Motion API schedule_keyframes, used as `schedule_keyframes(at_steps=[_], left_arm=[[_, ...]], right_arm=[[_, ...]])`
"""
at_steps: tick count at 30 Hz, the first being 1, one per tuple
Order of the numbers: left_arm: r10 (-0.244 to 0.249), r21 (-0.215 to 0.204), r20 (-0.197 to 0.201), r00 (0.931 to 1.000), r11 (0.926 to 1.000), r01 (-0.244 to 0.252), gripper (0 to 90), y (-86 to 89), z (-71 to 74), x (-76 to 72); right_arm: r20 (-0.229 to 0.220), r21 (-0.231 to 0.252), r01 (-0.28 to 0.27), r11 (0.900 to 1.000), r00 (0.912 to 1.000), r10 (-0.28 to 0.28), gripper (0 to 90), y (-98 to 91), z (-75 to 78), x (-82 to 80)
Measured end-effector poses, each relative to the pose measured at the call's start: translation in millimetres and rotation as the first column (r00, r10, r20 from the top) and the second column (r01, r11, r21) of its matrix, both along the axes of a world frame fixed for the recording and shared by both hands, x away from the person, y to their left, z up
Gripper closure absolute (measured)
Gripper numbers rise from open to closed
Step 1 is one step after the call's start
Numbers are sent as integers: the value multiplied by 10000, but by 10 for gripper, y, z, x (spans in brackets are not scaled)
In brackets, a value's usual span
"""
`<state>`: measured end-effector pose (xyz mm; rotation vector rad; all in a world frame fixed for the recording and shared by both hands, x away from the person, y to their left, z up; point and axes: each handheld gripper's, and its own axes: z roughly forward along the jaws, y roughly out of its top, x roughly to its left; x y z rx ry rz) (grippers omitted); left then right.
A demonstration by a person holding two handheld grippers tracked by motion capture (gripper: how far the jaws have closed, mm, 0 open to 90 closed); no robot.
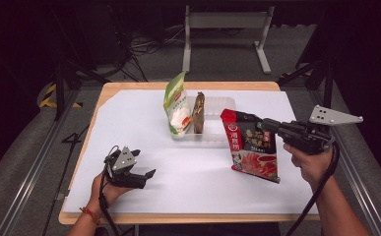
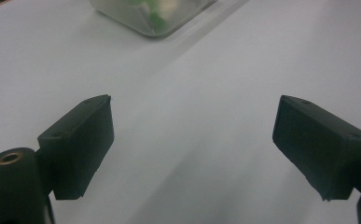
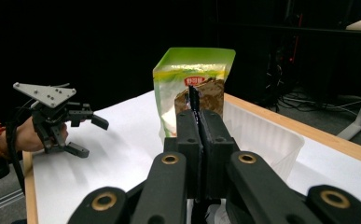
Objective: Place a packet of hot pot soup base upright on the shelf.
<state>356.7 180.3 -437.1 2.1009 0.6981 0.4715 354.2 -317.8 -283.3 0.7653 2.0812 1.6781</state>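
A red printed snack bag (image 1: 252, 147) hangs tilted over the white table sheet, and my right gripper (image 1: 247, 119) is shut on its top edge. In the right gripper view the jaws (image 3: 200, 126) are pressed together on the bag's thin dark edge (image 3: 193, 100). A green-and-white bag (image 1: 176, 105) and a brown bag (image 1: 198, 113) stand upright in a clear plastic tray (image 1: 217, 135) at the table's middle back. My left gripper (image 1: 147, 179) rests low at the front left, open, with nothing between its fingers (image 2: 194, 140).
The tray's frosted corner (image 2: 155, 14) lies ahead of the left gripper. White sheet (image 1: 188, 172) covers the wooden table. Beyond the far edge are a metal stand (image 1: 225, 29) and cables on the floor. The left gripper (image 3: 94, 138) appears far off in the right gripper view.
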Motion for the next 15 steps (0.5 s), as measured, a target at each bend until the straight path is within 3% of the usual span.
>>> schedule_keyframes(at_steps=[15], left_arm=[[-25,-15,58,10000,10000,25,133,15,4,3]], right_arm=[[303,172,365,9992,9989,-370,878,124,219,107]])
